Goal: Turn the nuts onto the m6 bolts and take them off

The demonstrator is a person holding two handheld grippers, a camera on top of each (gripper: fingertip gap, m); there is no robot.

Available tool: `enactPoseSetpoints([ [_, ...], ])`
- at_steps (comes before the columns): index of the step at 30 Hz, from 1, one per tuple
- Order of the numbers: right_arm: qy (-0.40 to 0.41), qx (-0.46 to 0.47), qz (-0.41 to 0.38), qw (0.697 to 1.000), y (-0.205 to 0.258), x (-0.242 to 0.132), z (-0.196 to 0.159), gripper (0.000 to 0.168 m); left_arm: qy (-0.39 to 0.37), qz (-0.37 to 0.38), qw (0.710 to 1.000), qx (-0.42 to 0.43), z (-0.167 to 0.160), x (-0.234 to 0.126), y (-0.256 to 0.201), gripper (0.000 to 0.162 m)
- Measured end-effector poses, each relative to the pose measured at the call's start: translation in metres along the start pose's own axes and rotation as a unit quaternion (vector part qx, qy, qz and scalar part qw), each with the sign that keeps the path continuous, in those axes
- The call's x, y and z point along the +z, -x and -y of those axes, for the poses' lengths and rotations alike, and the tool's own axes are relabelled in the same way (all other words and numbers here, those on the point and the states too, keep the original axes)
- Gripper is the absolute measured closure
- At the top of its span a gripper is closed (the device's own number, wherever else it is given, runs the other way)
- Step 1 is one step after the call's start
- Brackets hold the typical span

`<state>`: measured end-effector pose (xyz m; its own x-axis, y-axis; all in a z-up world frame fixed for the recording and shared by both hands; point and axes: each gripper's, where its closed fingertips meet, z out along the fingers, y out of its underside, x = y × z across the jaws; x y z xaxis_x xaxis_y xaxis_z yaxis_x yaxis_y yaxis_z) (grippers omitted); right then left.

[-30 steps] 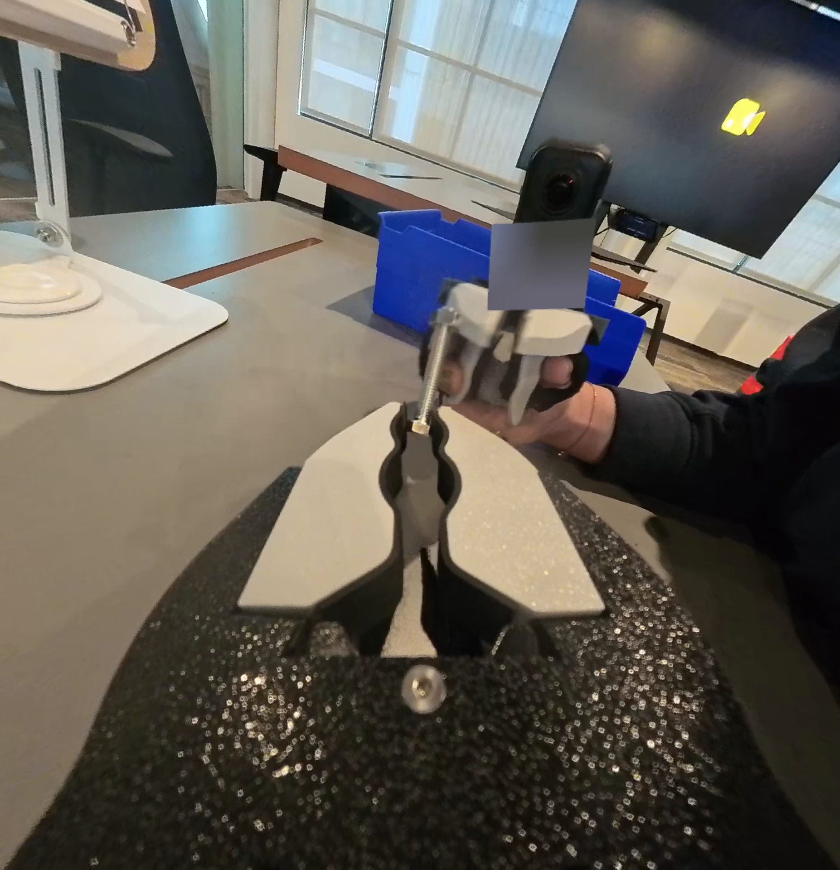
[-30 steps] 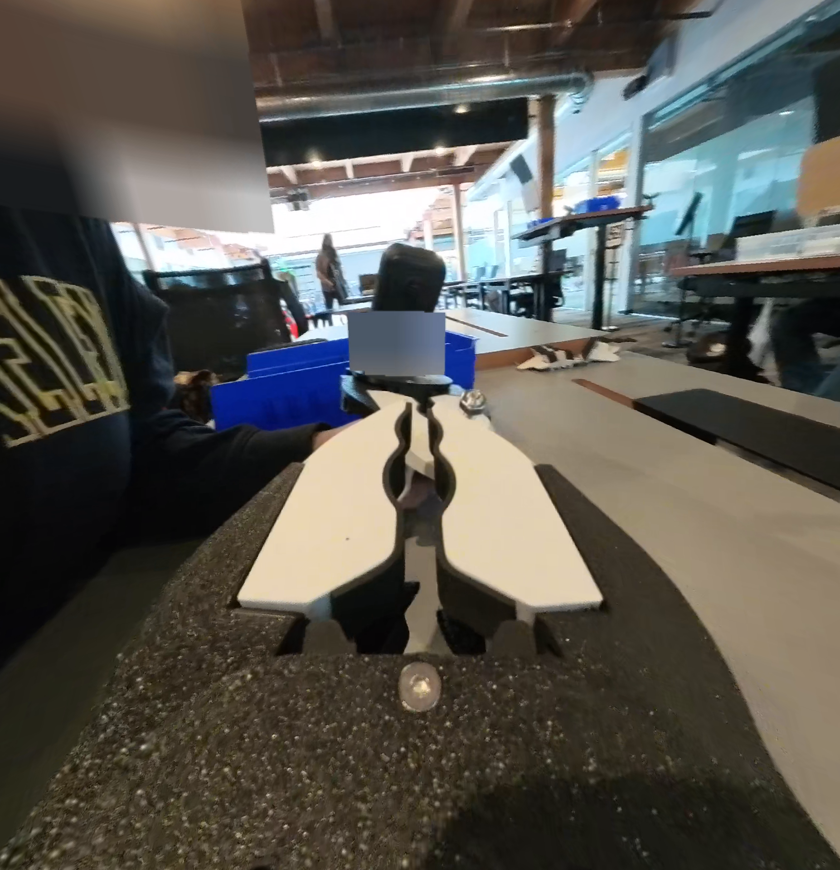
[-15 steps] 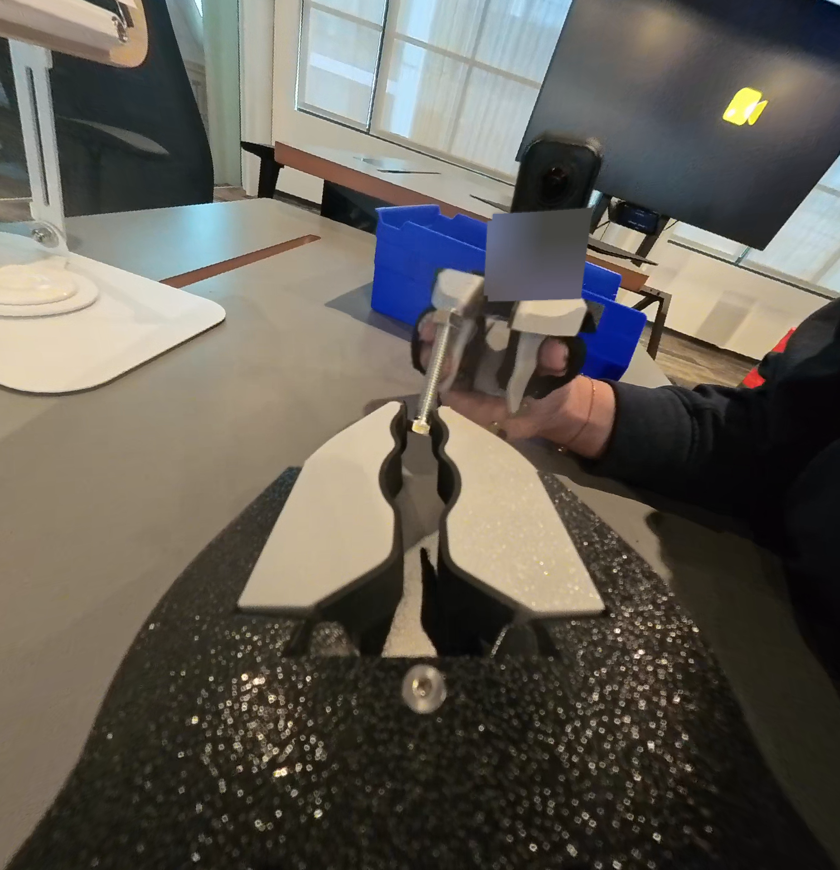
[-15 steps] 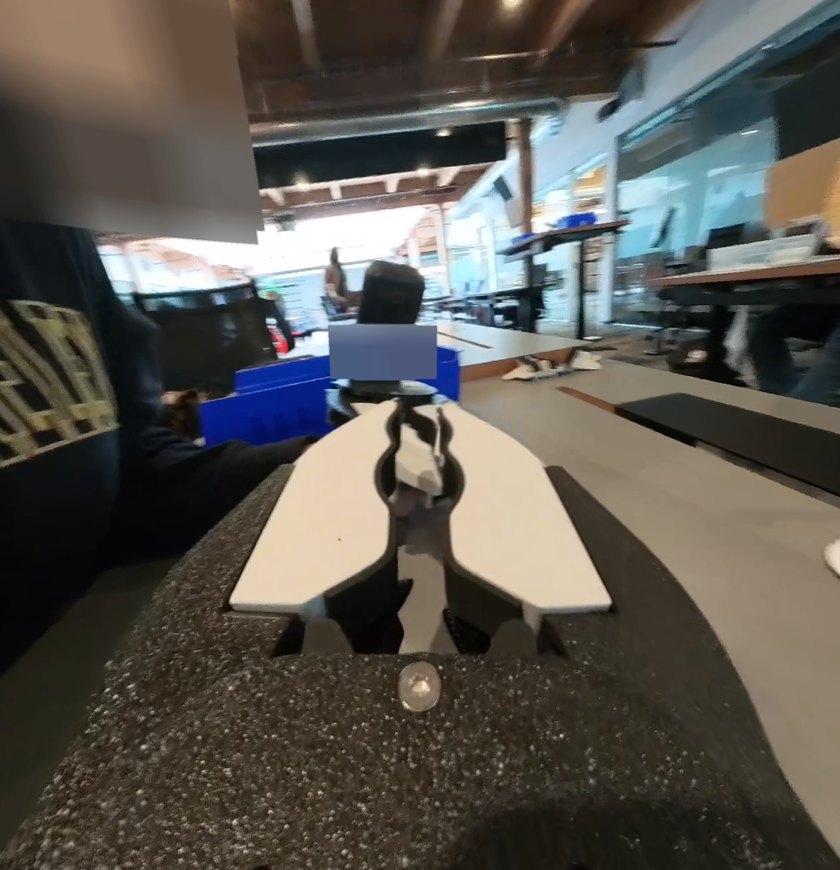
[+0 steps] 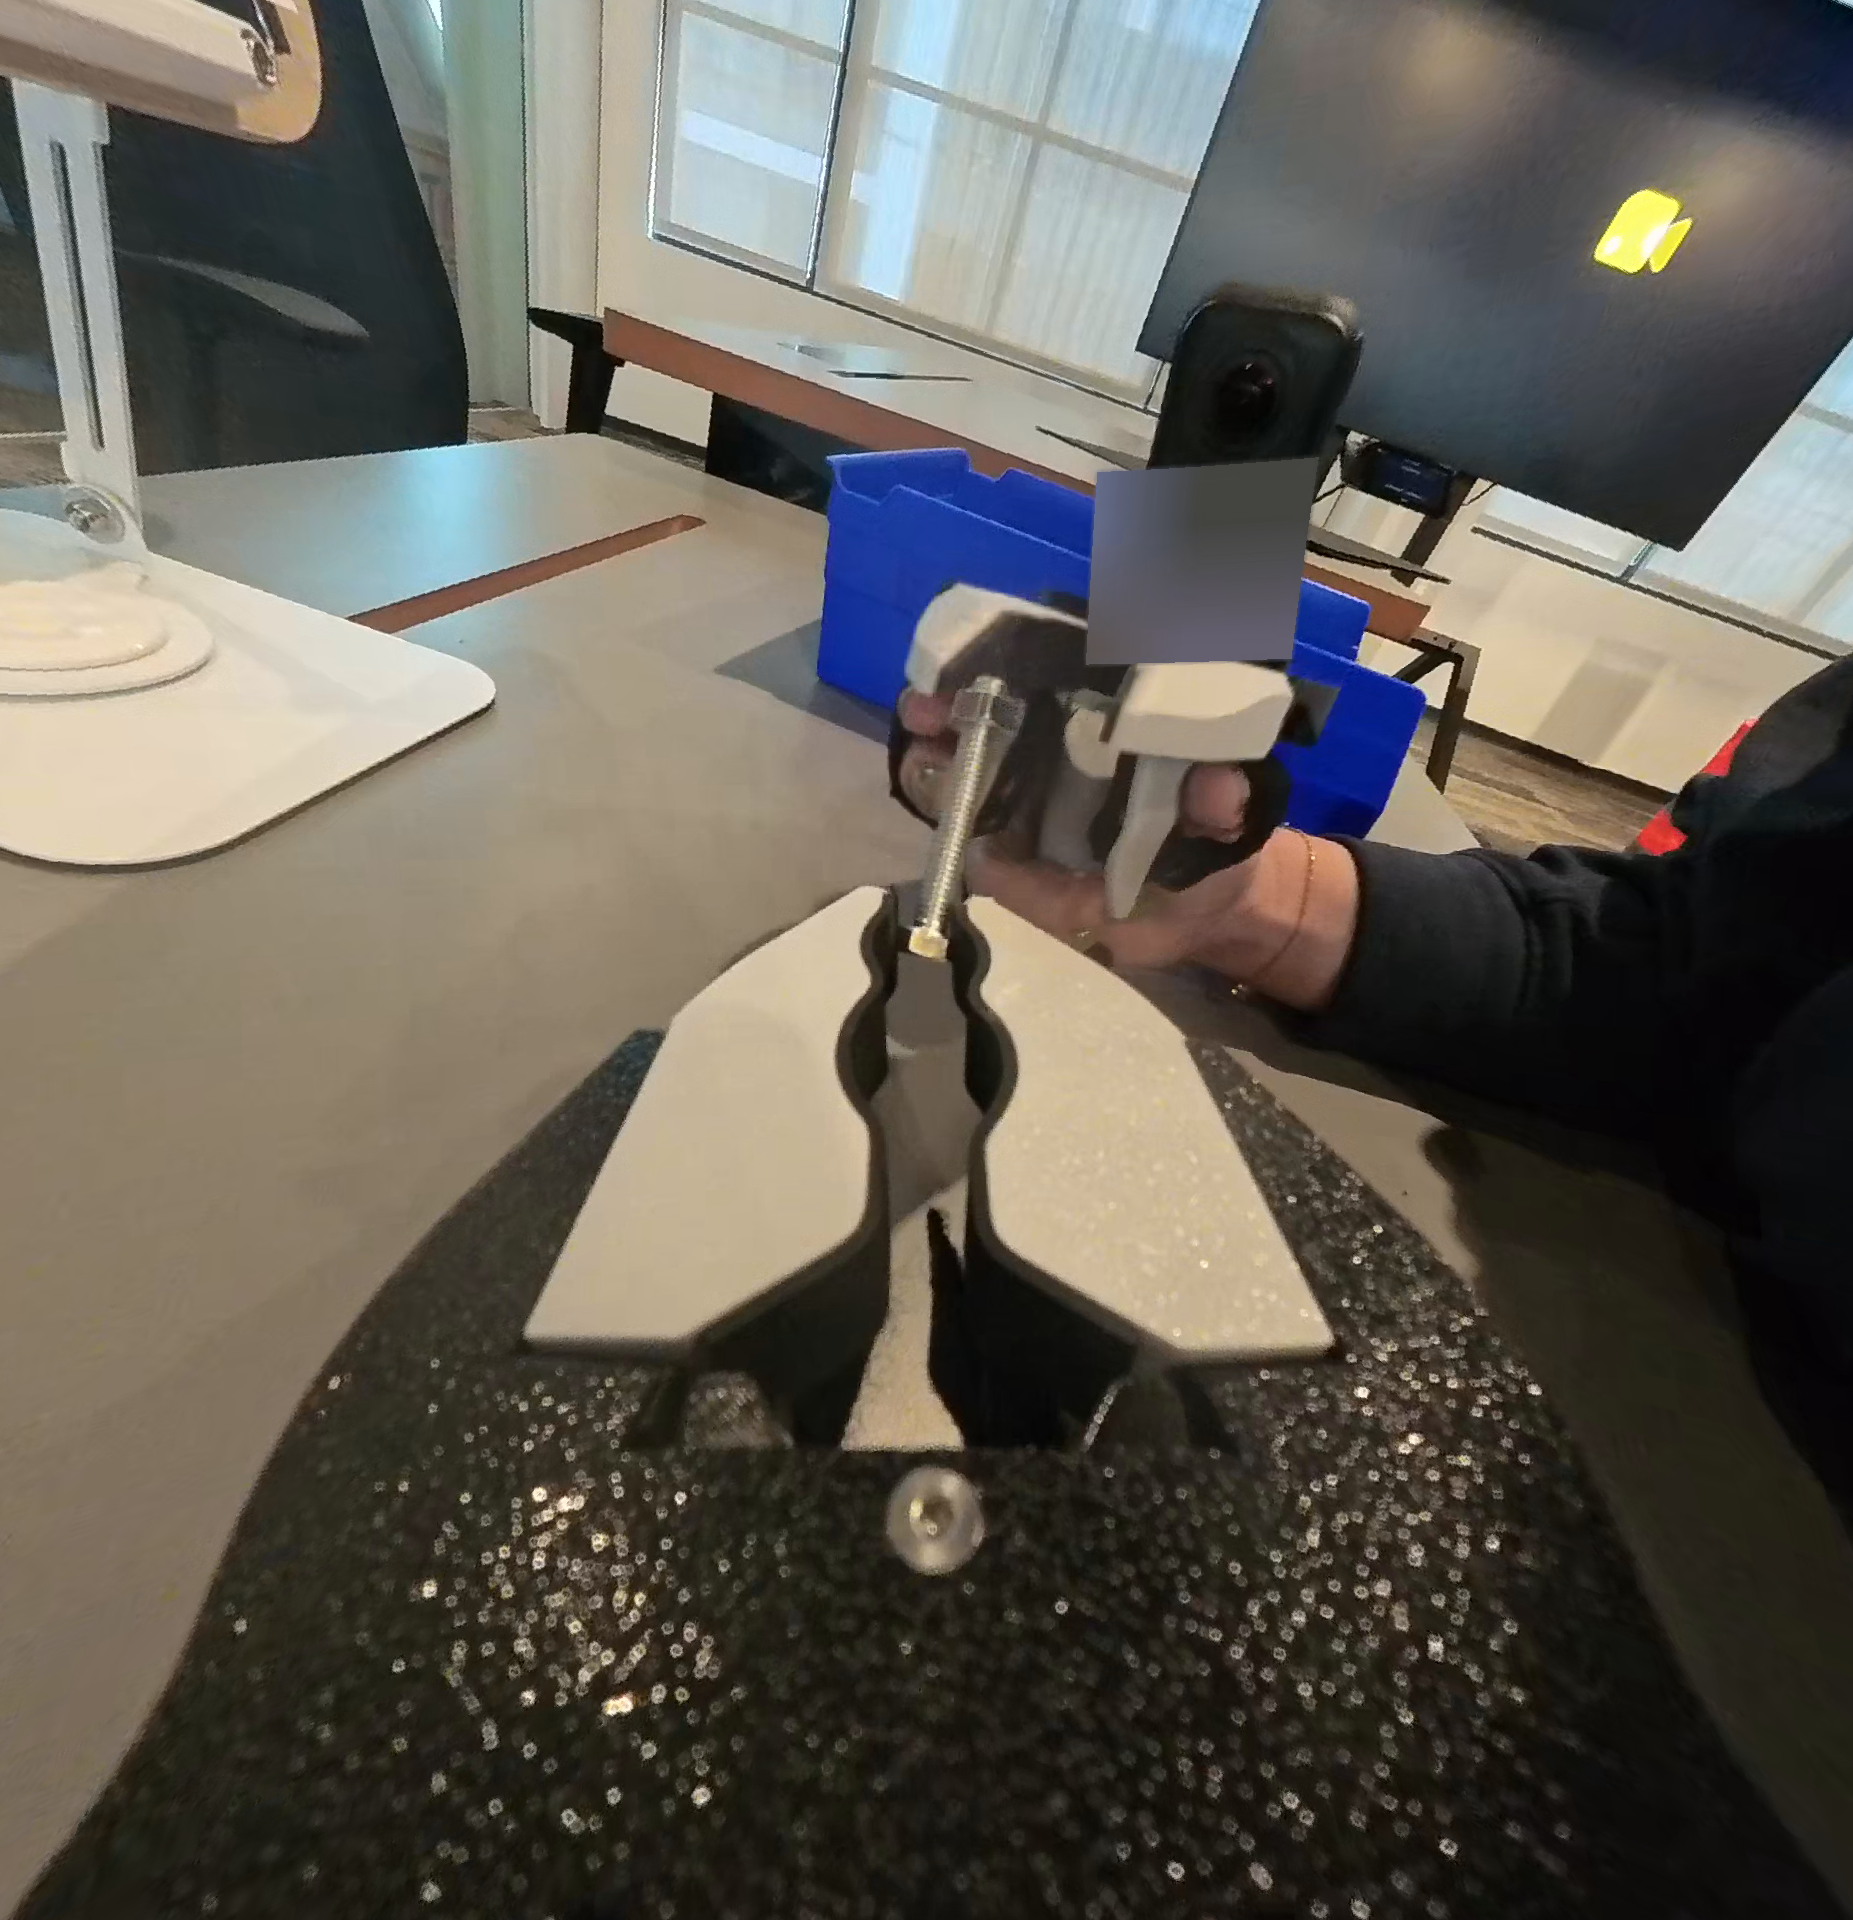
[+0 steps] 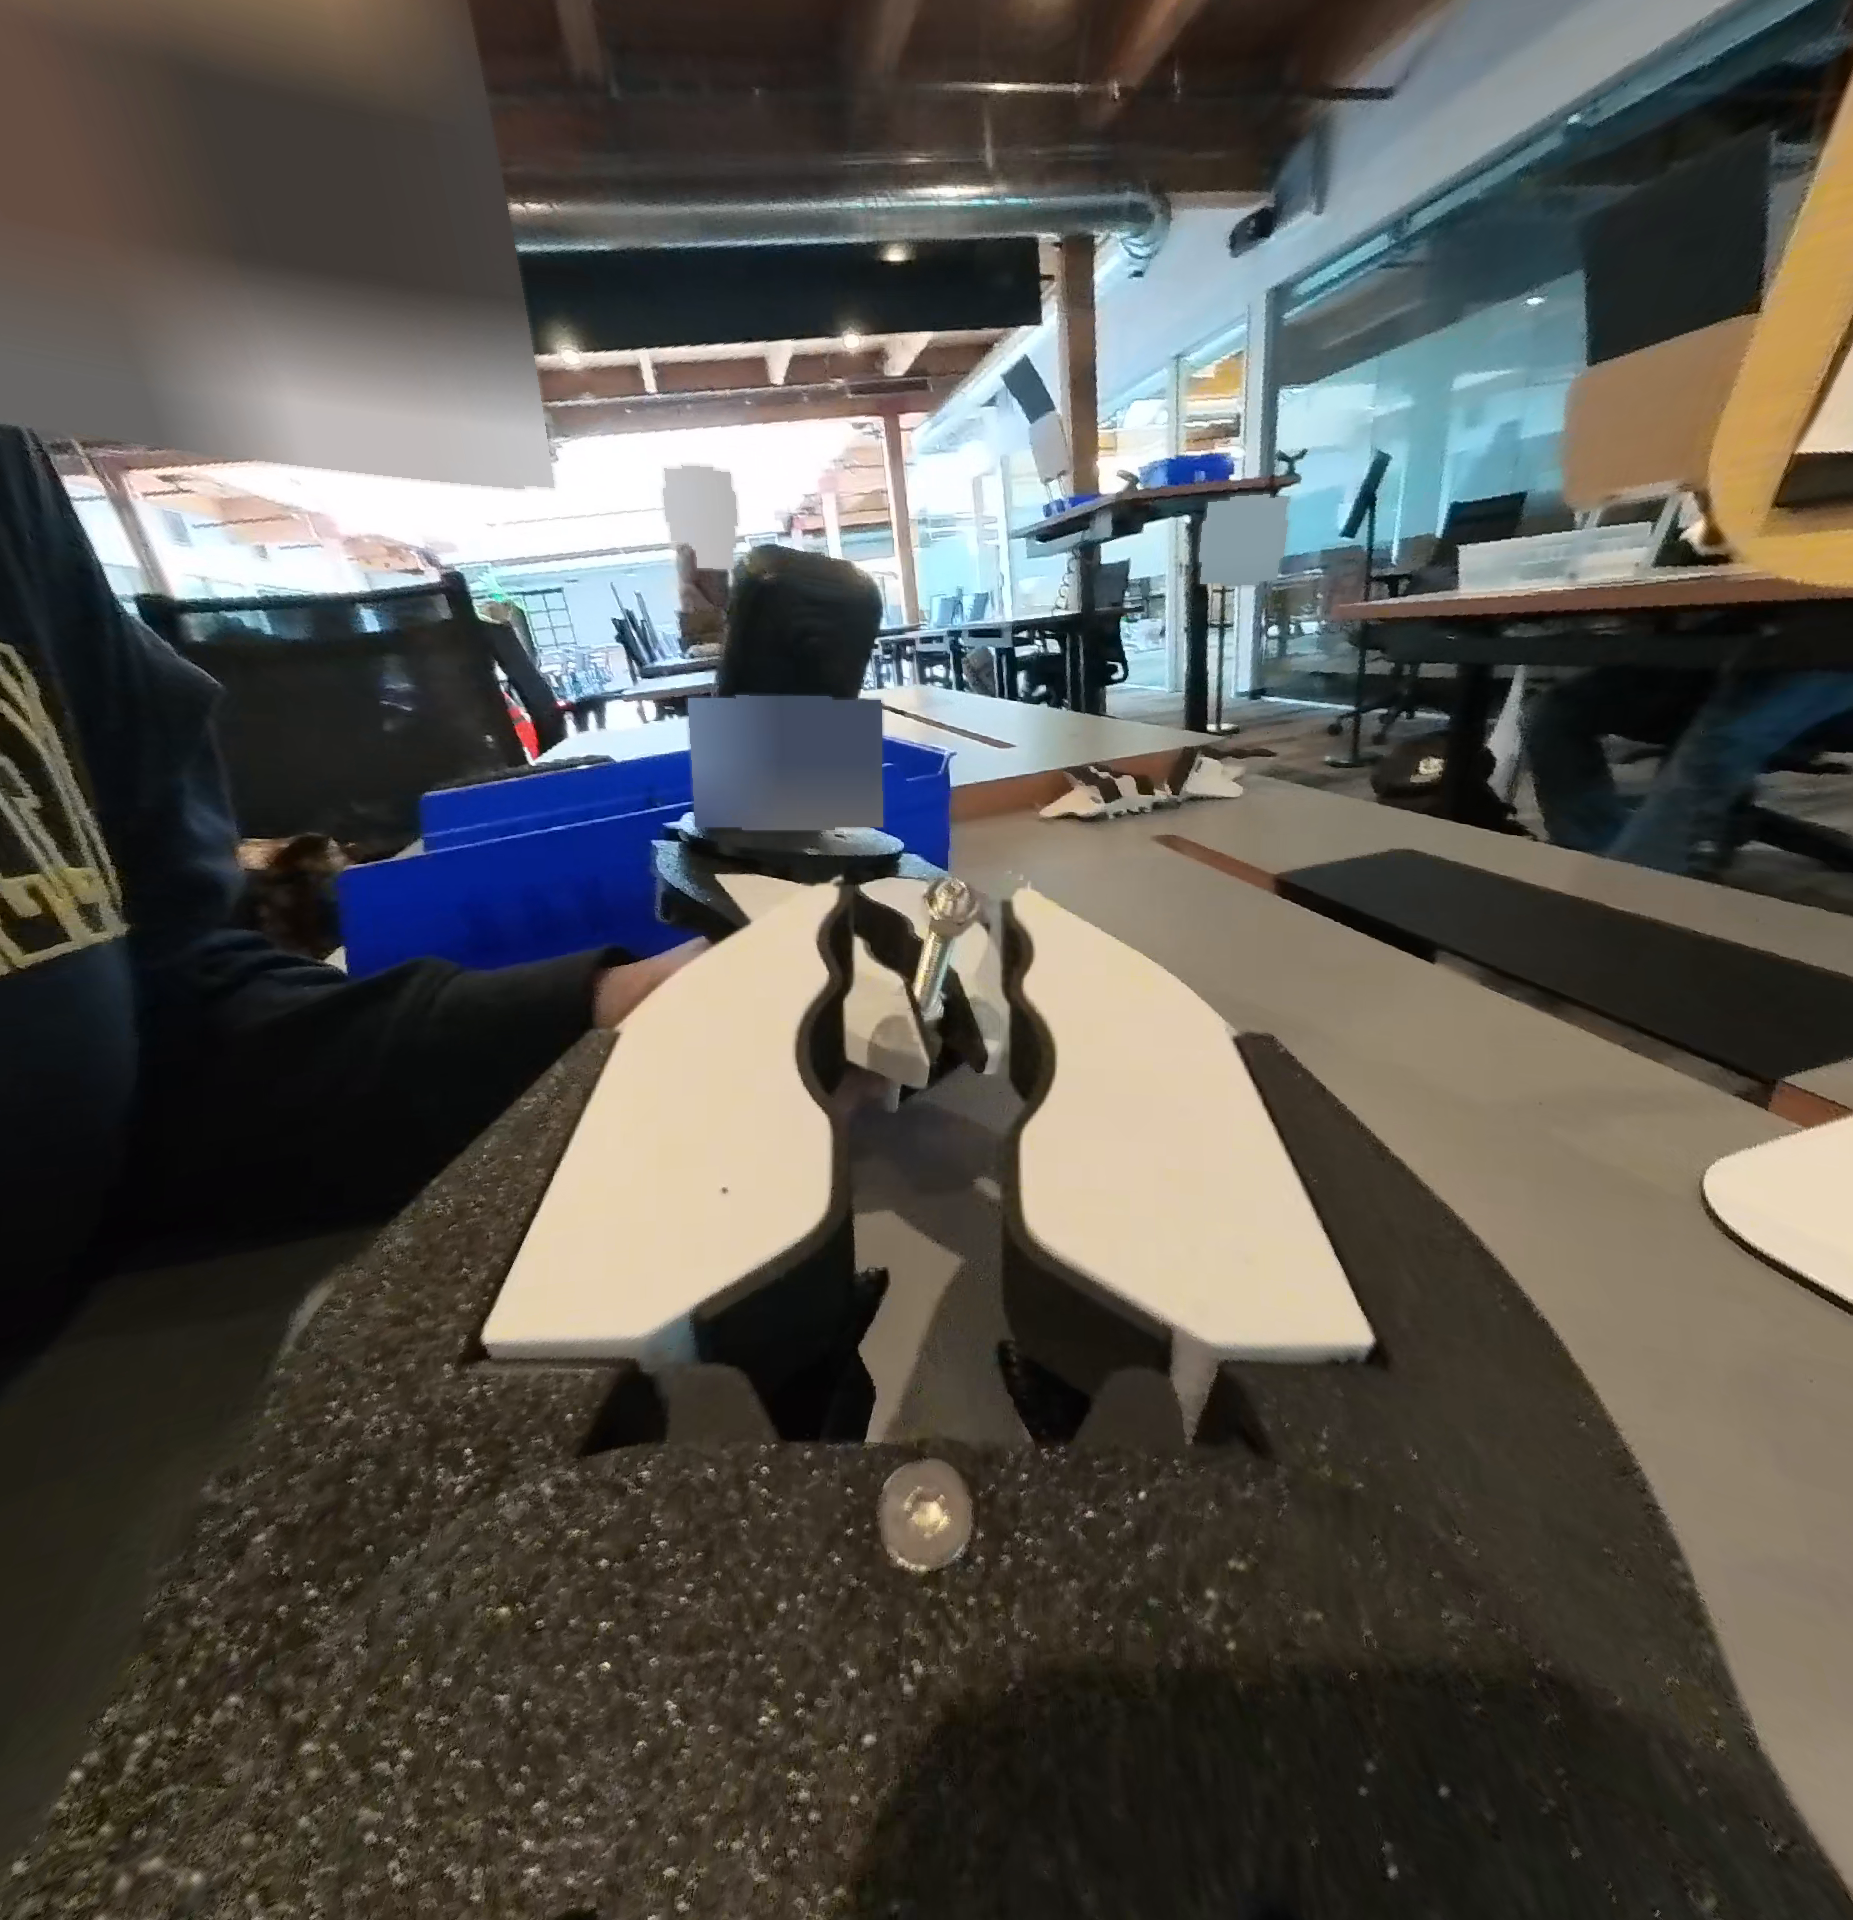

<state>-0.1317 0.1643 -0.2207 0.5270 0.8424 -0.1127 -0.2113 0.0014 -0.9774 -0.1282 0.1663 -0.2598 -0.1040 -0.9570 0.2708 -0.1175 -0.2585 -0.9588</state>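
Observation:
A silver threaded bolt (image 5: 953, 821) stands tilted, its lower end clamped between my left gripper's (image 5: 927, 928) tips. Its upper end (image 5: 989, 709) carries a head or nut; I cannot tell which. My right gripper (image 5: 1057, 686) faces me just beyond, held by a hand (image 5: 1192, 925), jaws apart, one finger close to the bolt's top. In the right wrist view my right gripper (image 6: 927, 906) is open, with the bolt (image 6: 937, 961) in the gap between its fingertips. The left gripper (image 6: 901, 1039) shows behind it, shut on the bolt.
Blue bins (image 5: 953, 561) stand on the grey table (image 5: 278, 1039) behind the grippers and also show in the right wrist view (image 6: 548, 873). A white stand base (image 5: 226, 727) lies at the left. A black mat (image 6: 1576, 945) lies at the right. A dark sleeve (image 5: 1576, 987) reaches in from the right. Spacing between my two grippers at the tips: around 4 centimetres.
My right gripper was shut at the bolt's top and has now opened. The left gripper keeps hold of the bolt's lower end and has barely moved.

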Motion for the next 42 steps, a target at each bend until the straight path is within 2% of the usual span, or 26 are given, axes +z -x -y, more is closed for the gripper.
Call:
enactPoseSetpoints([
  [2,0.006,-0.001,0.009,1.0,0.003,0.001,-0.002,0.144,-0.001,0.0,1.0,0.0,0.0,0.0,0.0,0.153],
  [4,0.003,0.002,0.046,0.999,0.012,-0.001,-0.001,0.16,-0.002,0.001,1.0,-0.001,0.001,-0.001,0.0,0.153],
  [5,0.001,0.011,0.052,0.999,0.013,-0.002,0.0,0.162,-0.002,0.002,1.0,-0.001,0.0,-0.001,0.001,0.153],
  [11,0.006,-0.002,-0.006,1.0,-0.002,0.0,-0.002,0.14,0.001,0.001,1.0,0.0,0.0,0.0,0.0,0.152],
  [13,0.009,-0.003,0.007,1.0,0.002,0.001,-0.003,0.143,0.0,0.001,1.0,0.0,0.0,0.0,0.0,0.153],
  [15,0.007,0.005,0.041,0.999,0.01,0.0,-0.002,0.16,-0.001,0.001,1.0,-0.001,0.0,0.0,0.001,0.153],
  [16,0.005,0.013,0.046,0.999,0.011,-0.001,-0.001,0.161,-0.001,0.001,1.0,-0.001,0.0,-0.001,0.001,0.152],
  [20,0.003,0.007,0.008,1.0,0.001,-0.001,-0.001,0.146,0.001,0.001,1.0,0.0,0.0,0.0,0.0,0.152],
  [22,0.011,0.001,0.001,1.0,0.0,0.001,-0.004,0.144,0.001,0.0,1.0,0.0,0.0,0.0,0.0,0.152],
  [23,0.013,0.0,0.007,1.0,0.002,0.002,-0.005,0.146,0.001,0.0,1.0,0.0,0.0,0.0,0.0,0.152],
  [25,0.013,0.0,0.043,0.999,0.012,0.001,-0.004,0.168,0.0,0.001,1.0,-0.001,0.0,0.0,0.0,0.152],
  [28,0.007,0.009,0.035,0.999,0.008,-0.001,-0.002,0.164,0.001,0.001,1.0,-0.001,0.0,0.0,0.0,0.152],
  [30,0.004,0.0,0.006,1.0,0.001,-0.001,-0.001,0.148,0.002,0.0,1.0,0.0,-0.001,0.0,0.0,0.152],
  [33,0.013,-0.005,-0.01,1.0,-0.002,0.003,-0.005,0.139,0.001,0.0,1.0,0.0,0.0,0.0,0.0,0.152],
  [34,0.015,-0.006,0.0,1.0,0.001,0.003,-0.006,0.142,0.001,0.0,1.0,0.0,0.0,0.0,0.0,0.152],
  [36,0.016,0.0,0.044,0.999,0.013,0.001,-0.005,0.167,0.0,0.0,1.0,-0.001,0.0,0.0,0.0,0.153],
  [38,0.012,0.016,0.051,0.998,0.012,0.0,-0.004,0.166,0.001,0.0,1.0,-0.001,0.0,0.0,0.0,0.152],
  [42,0.009,0.002,0.007,1.0,0.002,0.002,-0.004,0.145,0.002,0.0,1.0,-0.001,-0.001,0.0,0.0,0.152],
])
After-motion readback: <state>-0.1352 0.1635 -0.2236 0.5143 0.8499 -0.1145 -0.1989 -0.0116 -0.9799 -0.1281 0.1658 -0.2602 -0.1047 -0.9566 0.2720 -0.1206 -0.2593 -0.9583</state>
